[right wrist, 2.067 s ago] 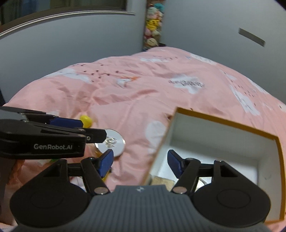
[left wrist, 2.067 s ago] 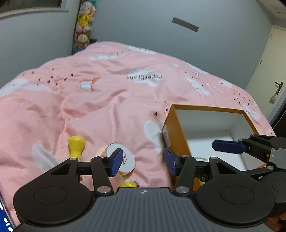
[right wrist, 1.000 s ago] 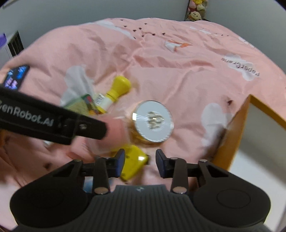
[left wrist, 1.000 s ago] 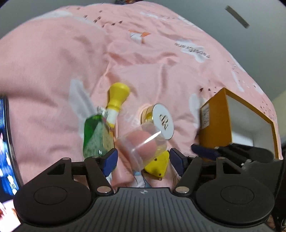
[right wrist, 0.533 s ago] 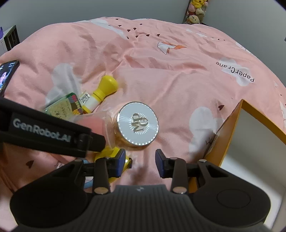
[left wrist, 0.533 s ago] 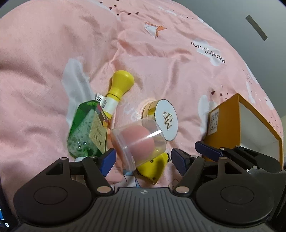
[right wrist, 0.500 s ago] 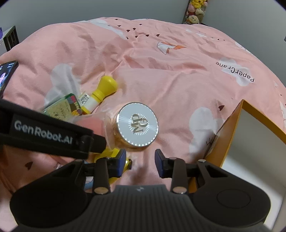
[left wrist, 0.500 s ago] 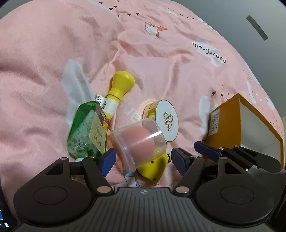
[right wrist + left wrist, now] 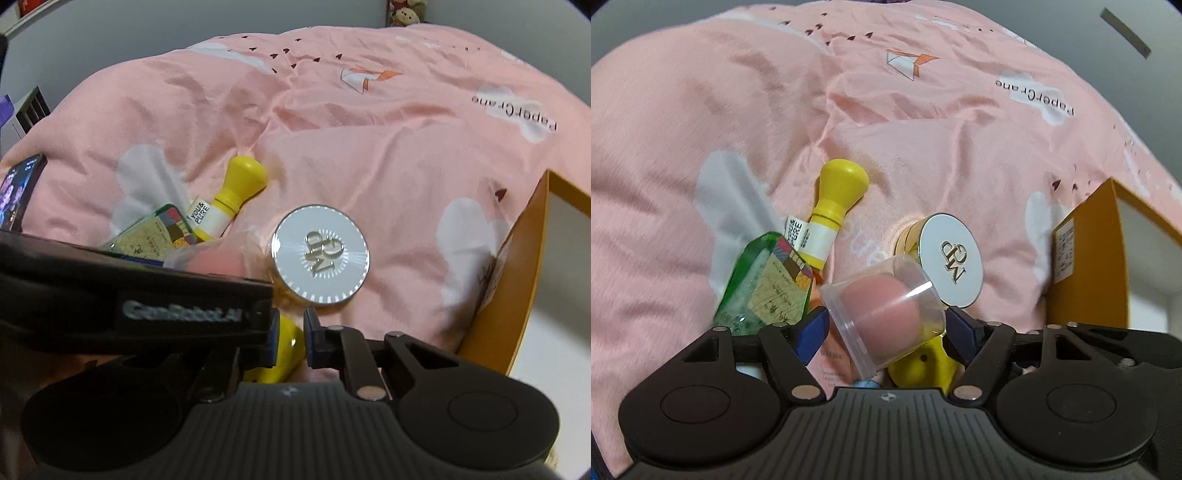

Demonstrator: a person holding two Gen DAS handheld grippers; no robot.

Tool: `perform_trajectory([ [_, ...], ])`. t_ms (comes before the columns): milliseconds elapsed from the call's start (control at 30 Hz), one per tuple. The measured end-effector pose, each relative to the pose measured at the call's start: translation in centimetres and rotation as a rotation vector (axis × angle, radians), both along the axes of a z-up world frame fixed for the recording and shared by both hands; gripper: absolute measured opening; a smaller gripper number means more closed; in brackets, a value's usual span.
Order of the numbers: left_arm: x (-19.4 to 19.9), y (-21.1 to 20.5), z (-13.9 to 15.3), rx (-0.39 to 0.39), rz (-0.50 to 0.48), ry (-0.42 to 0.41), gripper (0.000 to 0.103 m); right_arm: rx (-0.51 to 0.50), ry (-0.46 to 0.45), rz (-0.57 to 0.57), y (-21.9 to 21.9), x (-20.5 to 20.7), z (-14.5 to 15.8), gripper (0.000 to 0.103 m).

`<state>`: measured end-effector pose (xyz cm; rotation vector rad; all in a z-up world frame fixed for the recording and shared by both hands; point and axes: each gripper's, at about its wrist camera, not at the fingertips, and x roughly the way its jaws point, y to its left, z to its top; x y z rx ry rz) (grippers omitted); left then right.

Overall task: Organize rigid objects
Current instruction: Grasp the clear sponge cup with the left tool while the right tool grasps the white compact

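A clear plastic case with a pink sponge lies on its side on the pink duvet. It sits between the blue pads of my left gripper, which is open around it. Under it lies a small yellow plastic piece. My right gripper is shut on that yellow piece. A round compact with a silver lid rests just beyond the right fingertips. A yellow-capped bottle and a green bottle lie to the left. The left gripper's body hides most of the clear case in the right wrist view.
An open orange box with a white inside stands at the right, close to the compact. A phone lies at the far left of the duvet. The bed stretches away beyond the objects, with a grey wall behind it.
My right jaws have shut on the yellow piece. My left gripper has come down closer, so the clear case now lies deeper between its pads.
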<state>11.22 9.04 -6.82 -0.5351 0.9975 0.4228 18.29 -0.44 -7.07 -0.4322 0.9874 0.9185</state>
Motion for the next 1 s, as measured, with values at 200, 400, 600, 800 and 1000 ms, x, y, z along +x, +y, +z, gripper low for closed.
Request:
perform_trajectory([
  [200,0.6,-1.7,-0.5,0.135,-0.084,0.013,0.082,-0.057,-0.035,0.015,0.2,-0.7,-0.4,0.016],
  [400,-0.1,-1.4,0.1,0.126,-0.126,-0.042,0.081,-0.063,-0.057,0.022,-0.7,-0.5,-0.2,0.017],
  [600,-1.1,0.6,1.9,0.107,-0.170,-0.131,0.080,-0.022,-0.061,0.000,-0.9,0.9,1.0,0.024],
  [800,-1.4,2.9,3.1,0.079,-0.163,-0.162,0.080,0.026,-0.015,-0.047,0.2,3.0,1.3,0.048],
  [1000,-1.3,4.3,3.2,0.063,-0.136,-0.172,0.080,0.006,0.022,-0.088,2.5,4.1,0.0,0.069],
])
